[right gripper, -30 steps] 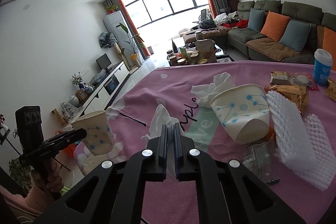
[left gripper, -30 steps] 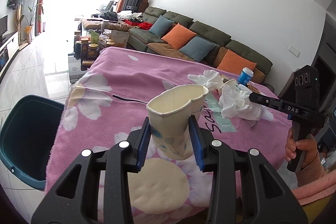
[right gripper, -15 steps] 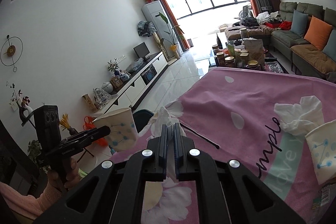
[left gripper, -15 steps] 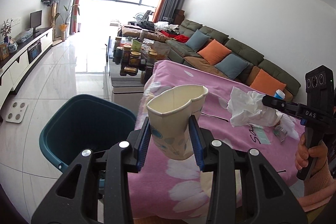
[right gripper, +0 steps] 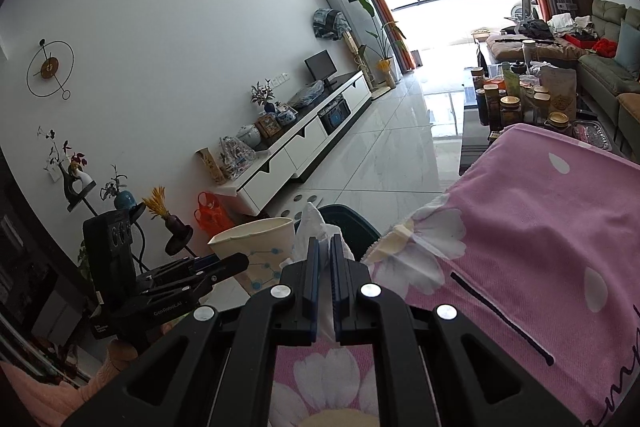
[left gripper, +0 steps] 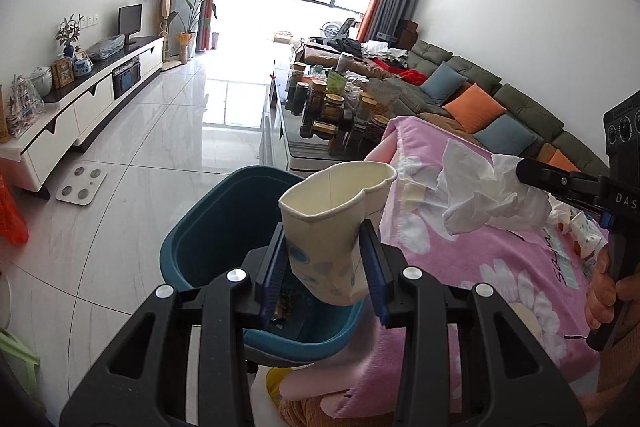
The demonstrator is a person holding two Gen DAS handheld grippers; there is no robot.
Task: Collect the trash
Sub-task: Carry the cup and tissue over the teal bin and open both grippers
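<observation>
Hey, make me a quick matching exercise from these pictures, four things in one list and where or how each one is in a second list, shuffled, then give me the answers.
Things:
1. paper cup
2. white tissue
3. teal bin
4. pink blanket

Places or states:
A. on the floor by the table edge
B. squeezed in the left tongs
C. spread over the table
D. pinched in the right tongs

Pairs: 1-B, 2-D, 3-A, 4-C
</observation>
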